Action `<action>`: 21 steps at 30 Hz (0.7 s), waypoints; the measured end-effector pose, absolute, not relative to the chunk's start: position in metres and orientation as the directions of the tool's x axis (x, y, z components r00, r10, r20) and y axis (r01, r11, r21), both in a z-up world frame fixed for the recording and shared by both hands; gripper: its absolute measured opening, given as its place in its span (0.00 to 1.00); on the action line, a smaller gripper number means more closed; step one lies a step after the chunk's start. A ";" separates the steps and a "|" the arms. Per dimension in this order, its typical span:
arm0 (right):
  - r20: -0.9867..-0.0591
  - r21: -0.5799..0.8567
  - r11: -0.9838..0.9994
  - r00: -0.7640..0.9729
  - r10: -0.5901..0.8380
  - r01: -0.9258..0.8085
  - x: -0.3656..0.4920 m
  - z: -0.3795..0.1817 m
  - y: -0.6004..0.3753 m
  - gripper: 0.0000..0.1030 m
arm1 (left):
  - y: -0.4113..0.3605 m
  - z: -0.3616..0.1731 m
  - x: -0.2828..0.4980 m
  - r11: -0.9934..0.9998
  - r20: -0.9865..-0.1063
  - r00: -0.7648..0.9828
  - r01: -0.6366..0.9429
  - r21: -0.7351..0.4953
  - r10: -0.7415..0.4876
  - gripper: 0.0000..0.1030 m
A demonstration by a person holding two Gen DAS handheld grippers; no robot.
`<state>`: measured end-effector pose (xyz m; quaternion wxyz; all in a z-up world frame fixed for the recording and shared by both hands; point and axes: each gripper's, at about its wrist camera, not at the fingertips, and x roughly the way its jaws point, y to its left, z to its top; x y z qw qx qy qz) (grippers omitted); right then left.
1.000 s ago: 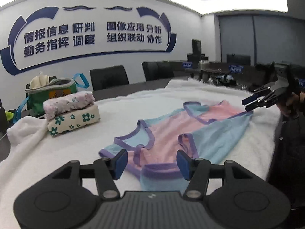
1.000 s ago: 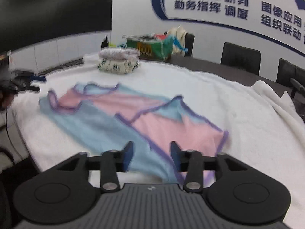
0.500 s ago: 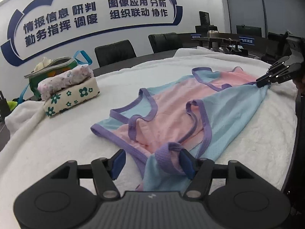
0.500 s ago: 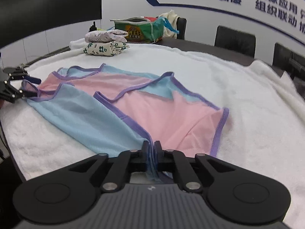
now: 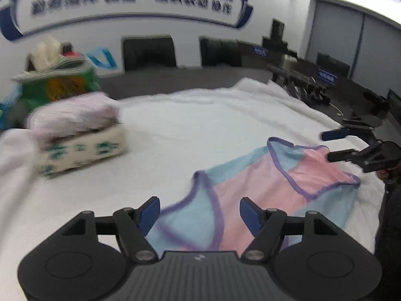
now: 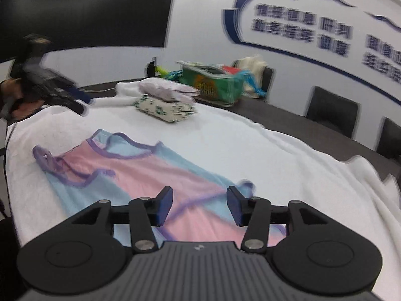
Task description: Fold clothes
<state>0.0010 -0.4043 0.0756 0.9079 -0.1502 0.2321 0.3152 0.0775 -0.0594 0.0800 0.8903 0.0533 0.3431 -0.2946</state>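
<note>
Thin pink-blue knit, purple binding: garment point(image 6: 140, 173) lies flat on white towel point(image 6: 250, 145), just ahead of both tools. Left gripper point(image 5: 199, 212) and right gripper point(image 6: 199, 204) both opening, nothing pinched. Light, limp, drapes (likely slides easily); pinch bound edges.

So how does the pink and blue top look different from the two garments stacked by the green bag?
The pink and blue top lies spread in a single loose layer; the stacked garments are folded into compact bundles. The top has plain pink and blue panels with purple trim; the stack shows small prints, green flowers on the lower one. Both rest on the white towel.
</note>
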 end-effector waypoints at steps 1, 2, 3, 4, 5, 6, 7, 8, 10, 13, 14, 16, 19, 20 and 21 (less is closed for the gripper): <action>-0.539 -0.114 0.745 0.671 0.510 -0.658 0.020 0.073 -0.396 0.47 | -0.071 0.073 0.094 0.811 -0.655 0.574 0.575 -0.105 -0.492 0.66; -0.565 -0.098 0.734 0.645 0.515 -0.672 0.040 0.070 -0.389 0.47 | -0.081 0.066 0.107 0.808 -0.664 0.566 0.580 -0.101 -0.489 0.66; -0.591 -0.090 0.737 0.632 0.502 -0.669 0.058 0.064 -0.386 0.47 | -0.090 0.060 0.119 0.808 -0.671 0.562 0.581 -0.096 -0.484 0.66; -0.616 -0.085 0.746 0.623 0.481 -0.660 0.076 0.058 -0.385 0.47 | -0.095 0.054 0.129 0.816 -0.676 0.567 0.572 -0.088 -0.470 0.65; -0.642 -0.081 0.755 0.614 0.460 -0.650 0.094 0.052 -0.384 0.47 | -0.101 0.049 0.139 0.823 -0.680 0.573 0.562 -0.080 -0.457 0.64; -0.666 -0.076 0.764 0.603 0.439 -0.641 0.112 0.046 -0.383 0.47 | -0.107 0.044 0.148 0.830 -0.685 0.578 0.553 -0.071 -0.444 0.63; -0.676 -0.067 0.776 0.600 0.427 -0.627 0.125 0.041 -0.386 0.47 | -0.112 0.039 0.157 0.835 -0.690 0.578 0.546 -0.069 -0.436 0.57; -0.681 -0.055 0.788 0.601 0.419 -0.613 0.136 0.037 -0.391 0.47 | -0.114 0.036 0.162 0.834 -0.696 0.568 0.546 -0.082 -0.440 0.49; -0.693 -0.026 0.808 0.593 0.410 -0.589 0.154 0.030 -0.402 0.46 | -0.118 0.030 0.169 0.819 -0.717 0.527 0.565 -0.104 -0.455 0.23; -0.723 0.025 0.805 0.546 0.424 -0.593 0.167 0.020 -0.416 0.05 | -0.118 0.026 0.167 0.805 -0.716 0.515 0.584 -0.109 -0.471 0.06; -0.716 0.004 0.791 0.551 0.430 -0.612 0.160 0.021 -0.416 0.05 | -0.115 0.029 0.163 0.806 -0.702 0.529 0.582 -0.109 -0.477 0.05; -0.685 -0.065 0.764 0.586 0.434 -0.642 0.142 0.025 -0.413 0.04 | -0.107 0.043 0.143 0.805 -0.653 0.563 0.580 -0.124 -0.507 0.05; -0.568 -0.174 0.758 0.693 0.444 -0.628 0.087 0.051 -0.420 0.03 | -0.094 0.066 0.075 0.781 -0.550 0.633 0.622 -0.058 -0.545 0.05; -0.547 -0.207 0.753 0.711 0.441 -0.625 0.067 0.055 -0.422 0.03 | -0.092 0.068 0.050 0.770 -0.526 0.649 0.638 -0.016 -0.549 0.05; -0.537 -0.238 0.744 0.723 0.434 -0.624 0.046 0.059 -0.423 0.03 | -0.093 0.062 0.028 0.759 -0.524 0.650 0.651 0.010 -0.550 0.05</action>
